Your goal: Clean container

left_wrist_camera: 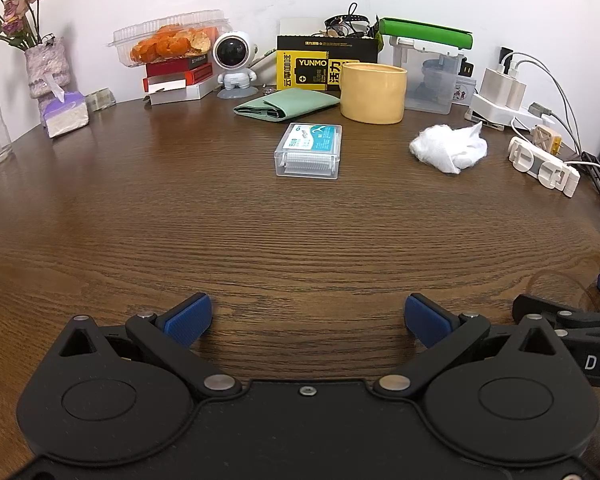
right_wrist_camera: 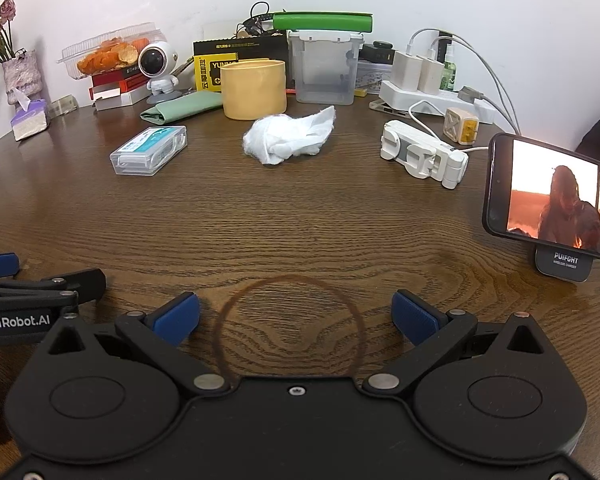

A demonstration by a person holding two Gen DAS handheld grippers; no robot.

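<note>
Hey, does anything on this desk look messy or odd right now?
Yes: a dark ring stain marks the wooden table just ahead of the right gripper, like a cup mark. A crumpled white tissue lies loose near the yellow cup.

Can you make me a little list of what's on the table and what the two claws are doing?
Table: brown wooden table
Cup: round yellow ceramic cup, upright
Wipe: crumpled white tissue wad, in front of the cup
Box: small clear plastic box with teal label, lying flat
Left claw: open, empty
Right claw: open, empty, above a dark ring stain
</note>
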